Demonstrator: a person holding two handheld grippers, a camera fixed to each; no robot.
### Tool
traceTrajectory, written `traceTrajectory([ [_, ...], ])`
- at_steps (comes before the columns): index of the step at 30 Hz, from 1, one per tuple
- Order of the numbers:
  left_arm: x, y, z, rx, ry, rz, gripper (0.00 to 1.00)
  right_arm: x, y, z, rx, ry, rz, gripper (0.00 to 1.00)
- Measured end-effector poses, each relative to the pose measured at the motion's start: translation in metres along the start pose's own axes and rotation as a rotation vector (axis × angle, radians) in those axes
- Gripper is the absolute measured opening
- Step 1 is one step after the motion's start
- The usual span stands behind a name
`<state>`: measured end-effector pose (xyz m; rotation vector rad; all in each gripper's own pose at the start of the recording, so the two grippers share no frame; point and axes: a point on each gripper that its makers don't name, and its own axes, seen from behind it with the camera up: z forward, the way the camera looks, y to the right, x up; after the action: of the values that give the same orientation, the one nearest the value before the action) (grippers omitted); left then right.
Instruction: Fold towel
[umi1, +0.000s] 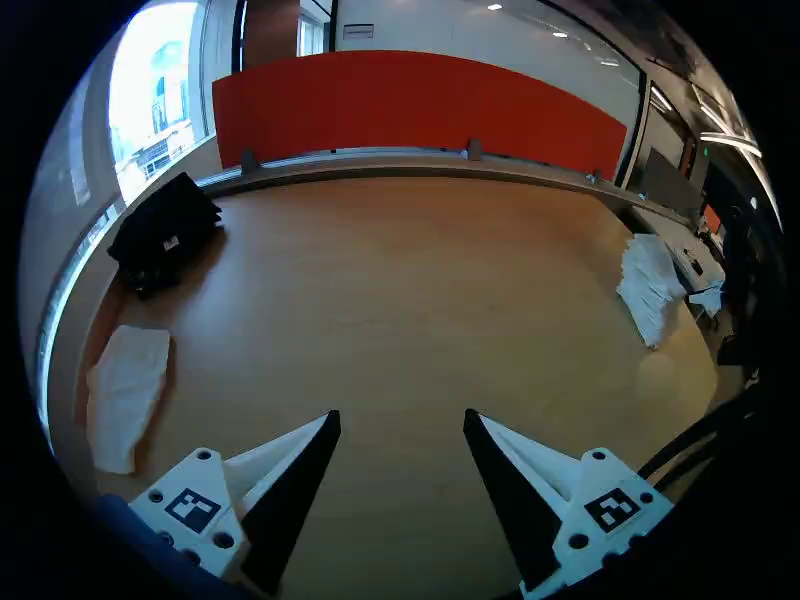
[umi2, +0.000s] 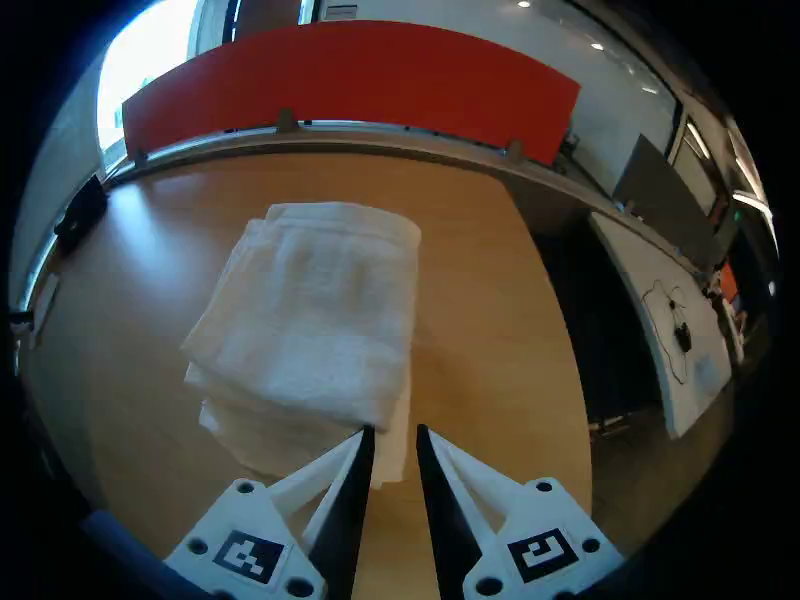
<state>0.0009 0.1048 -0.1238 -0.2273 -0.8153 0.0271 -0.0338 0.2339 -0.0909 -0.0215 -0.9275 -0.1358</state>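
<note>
- Pale wooden table, with a long red partition panel standing along its far edge; a bright window lay past the far left corner.
- Tool state, left gripper: fingers spread wide with nothing between them, over bare wood by the table's near edge.
- Tool state, right gripper: fingers drawn to a narrow slit at the near right corner of the stack of folded white terry towels. I could not tell whether the lowest layer's corner was pinched or merely lay behind the fingertips.
- Location: the stack sat toward the table's right edge, as the left gripper view also showed.
- Orientation: the stack's long axis ran from the near edge toward the far edge, pointing away from the right gripper. The rounded fold was at the far end and the loose layered edges faced the gripper.
- Also present: a flat, creased white towel along the left edge, its long axis parallel to that edge. A black fabric bag lay beyond it toward the far left corner.
- Judgement, step in hand: a finished fold was being set on or squared against the stack.
- Judgement, next move: part the right fingers fully and back off without dragging the corner. The left-edge towel would then want both grippers, one at each end of a short edge.
</note>
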Motion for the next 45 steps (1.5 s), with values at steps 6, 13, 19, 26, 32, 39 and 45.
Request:
traceTrajectory([
  [6, 0.002, 0.000, 0.001, -0.001, 0.002, -0.003, 0.91, -0.006, 0.004, -0.004, -0.021, -0.001, 0.007, 0.50],
  [13, 0.002, 0.000, 0.002, -0.003, 0.001, 0.001, 0.92, 0.000, 0.003, -0.012, -0.036, 0.034, 0.023, 0.92],
  [19, 0.002, 0.000, 0.002, -0.005, 0.004, -0.003, 0.92, 0.009, -0.002, -0.018, -0.031, 0.061, 0.022, 0.92],
  [26, 0.004, -0.003, 0.000, -0.003, 0.012, -0.004, 0.92, 0.031, -0.017, -0.027, -0.014, 0.113, 0.017, 0.92],
  [32, 0.007, -0.005, -0.002, 0.000, 0.024, -0.013, 0.92, 0.054, -0.035, -0.036, 0.005, 0.166, 0.008, 0.92],
  [39, 0.012, -0.010, -0.005, 0.007, 0.046, -0.022, 0.92, 0.089, -0.063, -0.055, 0.028, 0.279, -0.001, 0.92],
  [45, 0.020, -0.015, -0.008, 0.017, 0.072, -0.029, 0.92, 0.115, -0.090, -0.072, 0.056, 0.383, 0.017, 0.92],
])
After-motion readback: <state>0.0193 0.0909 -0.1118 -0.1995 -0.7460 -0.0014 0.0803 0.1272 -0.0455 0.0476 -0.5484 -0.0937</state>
